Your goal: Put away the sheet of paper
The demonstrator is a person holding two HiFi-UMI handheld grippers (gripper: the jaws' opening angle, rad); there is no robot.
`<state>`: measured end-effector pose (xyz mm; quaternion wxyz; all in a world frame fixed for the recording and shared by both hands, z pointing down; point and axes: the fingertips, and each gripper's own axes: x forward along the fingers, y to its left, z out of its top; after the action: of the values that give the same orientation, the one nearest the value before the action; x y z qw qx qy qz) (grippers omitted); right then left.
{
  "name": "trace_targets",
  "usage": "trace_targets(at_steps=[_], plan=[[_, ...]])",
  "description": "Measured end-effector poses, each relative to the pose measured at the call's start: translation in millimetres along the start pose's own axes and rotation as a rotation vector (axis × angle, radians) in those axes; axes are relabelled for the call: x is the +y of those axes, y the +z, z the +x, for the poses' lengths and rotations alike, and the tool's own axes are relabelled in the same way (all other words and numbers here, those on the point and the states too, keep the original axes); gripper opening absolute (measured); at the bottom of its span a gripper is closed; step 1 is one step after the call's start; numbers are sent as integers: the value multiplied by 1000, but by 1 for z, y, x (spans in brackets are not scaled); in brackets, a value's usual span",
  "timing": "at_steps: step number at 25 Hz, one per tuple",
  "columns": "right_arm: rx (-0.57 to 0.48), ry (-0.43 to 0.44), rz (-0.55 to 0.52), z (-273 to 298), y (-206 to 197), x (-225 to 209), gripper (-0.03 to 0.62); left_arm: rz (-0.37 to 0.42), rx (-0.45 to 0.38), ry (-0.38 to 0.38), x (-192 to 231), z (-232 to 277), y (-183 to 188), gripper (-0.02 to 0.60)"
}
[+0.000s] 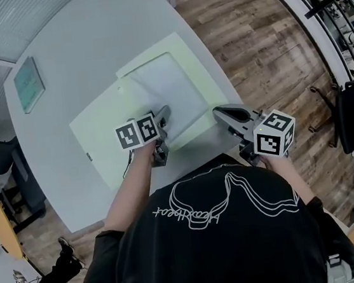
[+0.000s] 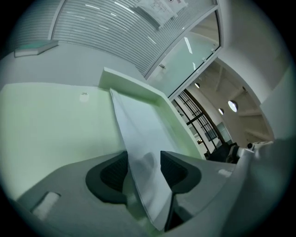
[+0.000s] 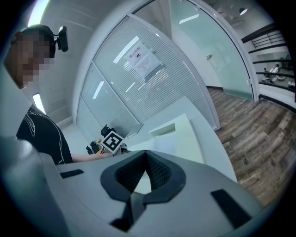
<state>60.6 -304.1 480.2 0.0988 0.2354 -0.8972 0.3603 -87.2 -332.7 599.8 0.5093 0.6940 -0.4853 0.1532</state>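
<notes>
A white sheet of paper (image 1: pixel 167 84) lies in an open pale green folder (image 1: pixel 103 140) on the grey table (image 1: pixel 88 39). My left gripper (image 1: pixel 163 115) is at the sheet's near edge. In the left gripper view the paper (image 2: pixel 138 134) rises edge-on between the jaws of the left gripper (image 2: pixel 143 163). The dark pads (image 2: pixel 113 173) stand apart from the paper on both sides, so the gripper is open. My right gripper (image 1: pixel 219 112) hovers at the folder's right edge, off the paper. Its jaws (image 3: pixel 146 155) meet at the tips, shut and empty.
A teal booklet (image 1: pixel 29 84) lies at the table's far left. The table's right edge drops to a wooden floor (image 1: pixel 261 44). A black chair (image 1: pixel 352 109) stands at the right. Glass partitions (image 3: pixel 138 60) with blinds are behind the table.
</notes>
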Motion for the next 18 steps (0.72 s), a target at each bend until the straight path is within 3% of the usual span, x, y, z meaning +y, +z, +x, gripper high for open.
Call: trace_targets(at_steps=[7, 13, 18], plan=[[-2, 9, -31, -1, -8, 23, 6, 105, -74, 72, 8, -35, 1, 225], [-53, 62, -77, -3, -1, 57, 6, 248, -204, 85, -4, -97, 8, 225], [-110, 108, -153, -15, 10, 98, 6, 326, -277, -39, -45, -152, 4, 221]])
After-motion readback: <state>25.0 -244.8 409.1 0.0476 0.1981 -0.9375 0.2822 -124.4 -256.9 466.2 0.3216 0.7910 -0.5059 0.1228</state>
